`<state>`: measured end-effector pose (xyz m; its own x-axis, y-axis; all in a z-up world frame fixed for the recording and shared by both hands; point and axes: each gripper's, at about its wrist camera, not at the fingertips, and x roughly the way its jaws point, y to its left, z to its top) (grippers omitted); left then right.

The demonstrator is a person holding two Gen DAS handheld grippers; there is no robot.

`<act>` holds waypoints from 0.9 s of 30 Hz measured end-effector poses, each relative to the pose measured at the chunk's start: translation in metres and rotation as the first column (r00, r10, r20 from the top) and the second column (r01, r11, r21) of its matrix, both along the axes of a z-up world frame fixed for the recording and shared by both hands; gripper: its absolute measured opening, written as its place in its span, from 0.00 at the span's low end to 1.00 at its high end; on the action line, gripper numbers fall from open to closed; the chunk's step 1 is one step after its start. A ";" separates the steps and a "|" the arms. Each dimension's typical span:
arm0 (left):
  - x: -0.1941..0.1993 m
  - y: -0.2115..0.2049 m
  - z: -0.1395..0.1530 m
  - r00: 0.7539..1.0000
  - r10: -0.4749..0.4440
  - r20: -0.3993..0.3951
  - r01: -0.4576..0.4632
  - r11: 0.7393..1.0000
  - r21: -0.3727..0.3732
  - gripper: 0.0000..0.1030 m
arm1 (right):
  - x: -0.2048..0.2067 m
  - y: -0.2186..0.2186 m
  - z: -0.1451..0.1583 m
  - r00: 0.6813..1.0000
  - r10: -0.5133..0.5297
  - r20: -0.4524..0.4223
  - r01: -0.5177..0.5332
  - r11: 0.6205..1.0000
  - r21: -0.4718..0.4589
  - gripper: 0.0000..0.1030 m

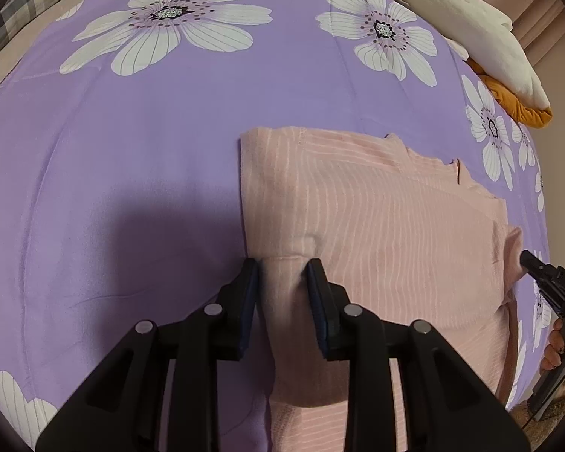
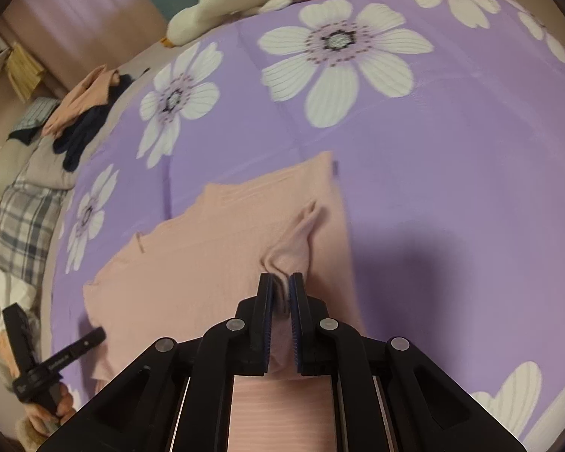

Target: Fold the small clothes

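A pink striped garment lies partly folded on the purple flowered bedspread. In one wrist view a gripper has its jaws apart, with a fold of the garment's near edge between them. In the other wrist view a gripper is pinched shut on a bunched ridge of the same garment, lifting it slightly. A hand-held gripper also shows at the garment's far side in each view, once at the right edge and once at the lower left.
White and orange plush items lie at the bedspread's far edge. A pile of pink and dark clothes and a plaid cloth lie off the bedspread's left side.
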<state>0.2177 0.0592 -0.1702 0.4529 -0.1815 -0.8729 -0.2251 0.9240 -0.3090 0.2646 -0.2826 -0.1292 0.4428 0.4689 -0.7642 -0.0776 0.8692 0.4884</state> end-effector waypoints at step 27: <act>0.001 0.000 -0.001 1.000 0.007 0.003 -0.007 1.000 -0.013 0.29 | -0.006 -0.008 -0.012 0.999 -0.044 -0.002 0.044 0.996 -0.080 0.07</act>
<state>0.2182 0.0591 -0.1714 0.4568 -0.1899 -0.8691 -0.2309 0.9182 -0.3220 0.2583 -0.2904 -0.1409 0.4591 0.3865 -0.7999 -0.0368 0.9079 0.4175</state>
